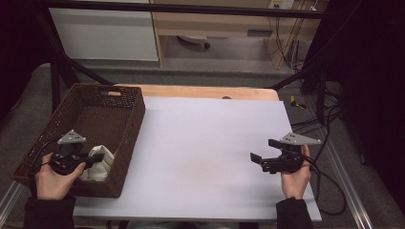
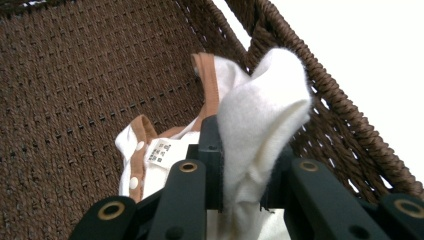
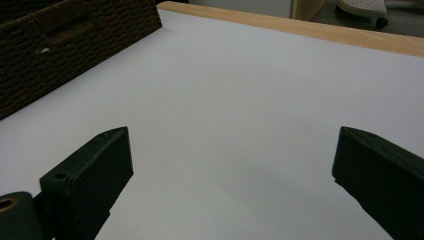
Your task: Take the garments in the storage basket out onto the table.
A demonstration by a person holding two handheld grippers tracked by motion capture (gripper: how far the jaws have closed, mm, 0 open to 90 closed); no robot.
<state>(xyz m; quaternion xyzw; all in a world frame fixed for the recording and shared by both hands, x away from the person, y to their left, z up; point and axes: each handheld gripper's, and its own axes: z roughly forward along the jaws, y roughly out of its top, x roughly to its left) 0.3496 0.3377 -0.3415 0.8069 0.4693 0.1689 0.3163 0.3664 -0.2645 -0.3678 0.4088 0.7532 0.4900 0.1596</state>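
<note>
We have our left gripper [image 1: 95, 158] down inside the basket [image 1: 125, 102], and its jaws are pinched tight on a fold of the white cloth [image 2: 260, 115]. It looks like a small piece of clothing, with a brown edge, little snaps and a tag [image 2: 159, 151]. The cloth sits in the near right corner of the basket, close to the woven wall, and most of it lies on the basket floor. So we think the grab is done, but the lift is not. The cloth has to come up over the wall and out onto the bench [image 1: 210, 143], where nothing lies yet. Our right gripper [image 1: 261, 151] waits above the white bench, well away from the basket. Its jaws are wide apart and hold nothing. We guess it will help once the cloth gets there, maybe to spread it or fold it.
</note>
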